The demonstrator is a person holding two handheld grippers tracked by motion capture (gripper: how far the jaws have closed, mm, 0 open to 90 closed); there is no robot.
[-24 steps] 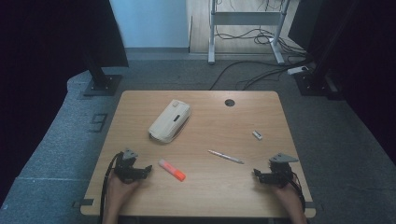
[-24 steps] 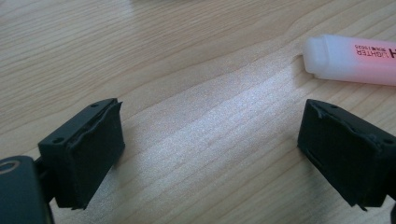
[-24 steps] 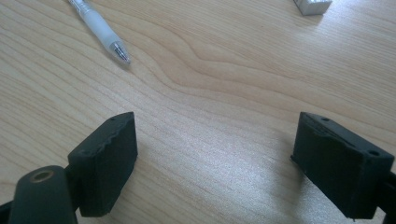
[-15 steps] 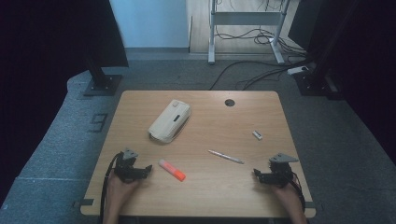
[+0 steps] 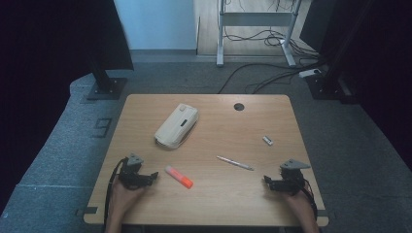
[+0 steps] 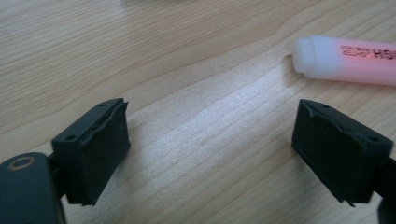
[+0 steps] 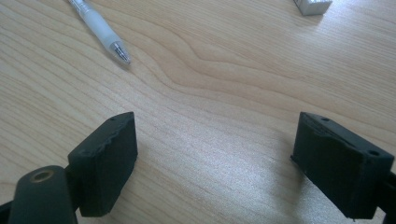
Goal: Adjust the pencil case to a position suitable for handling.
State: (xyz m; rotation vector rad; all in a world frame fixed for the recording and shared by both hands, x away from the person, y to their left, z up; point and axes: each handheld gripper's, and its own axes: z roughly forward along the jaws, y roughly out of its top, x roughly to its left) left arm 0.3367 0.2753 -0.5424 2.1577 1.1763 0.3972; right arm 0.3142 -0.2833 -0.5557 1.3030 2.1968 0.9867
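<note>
A wooden table [image 5: 218,199] holds a cream pencil case [image 5: 177,125], an orange highlighter [image 5: 179,176], a white pen [image 5: 235,163] and a small white cap-like piece [image 5: 267,140]. My left gripper [image 5: 151,176] rests near the front left edge, open, with the highlighter [image 6: 348,60] just beyond its right jaw and only bare wood between the jaws. My right gripper [image 5: 268,182] rests near the front right edge, also open and holding nothing. The pen's tip [image 7: 100,32] lies ahead of its left jaw, and the small white piece [image 7: 314,5] is at the far top.
A round cable hole [image 5: 238,107] sits near the table's far edge. Dark stands [image 5: 104,82] and cables [image 5: 272,73] are on the grey floor beyond. The person's hands [image 5: 121,204] come in from the bottom edge.
</note>
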